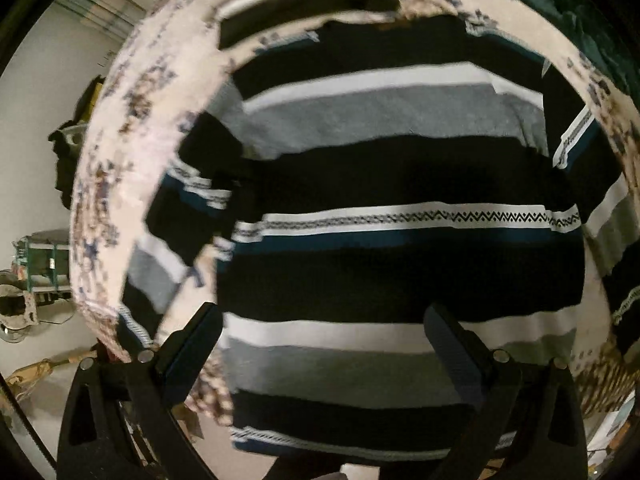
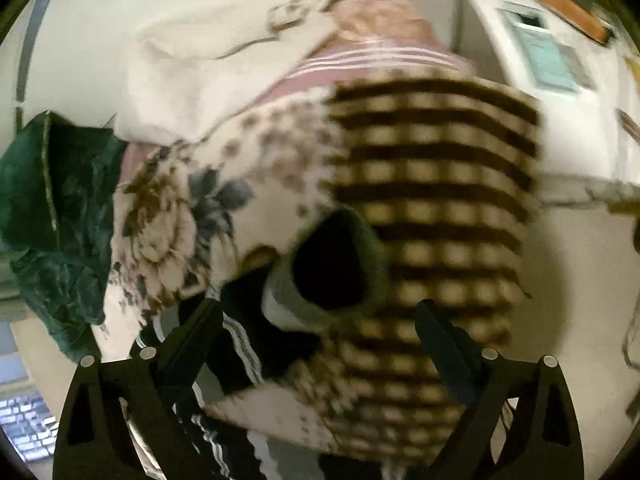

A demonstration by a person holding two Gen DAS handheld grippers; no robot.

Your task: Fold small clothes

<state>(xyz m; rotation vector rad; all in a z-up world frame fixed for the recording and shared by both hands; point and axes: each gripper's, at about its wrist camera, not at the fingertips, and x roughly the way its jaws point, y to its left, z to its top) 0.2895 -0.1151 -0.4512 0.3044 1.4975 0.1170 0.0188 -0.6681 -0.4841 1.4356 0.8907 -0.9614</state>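
A small sweater (image 1: 380,160) striped in black, white, grey and teal lies spread flat on a cream floral cloth (image 1: 120,140). My left gripper (image 1: 322,324) points down over the sweater's lower body. It is open, its two black fingers stand wide apart, and nothing is between the pads. The right wrist view is blurred. There, the sweater's sleeve cuff (image 2: 328,272), dark with a grey and white band, rests on the floral cloth (image 2: 168,216) where it meets a brown checked patch (image 2: 432,184). My right gripper (image 2: 316,324) hangs open just below the cuff, gripping nothing.
A dark green cloth (image 2: 52,208) is bunched at the left of the covered surface. A cream garment (image 2: 192,72) and a pink striped one (image 2: 372,52) lie at its far side. White furniture (image 2: 520,60) stands beyond. A green cart (image 1: 44,256) is on the floor.
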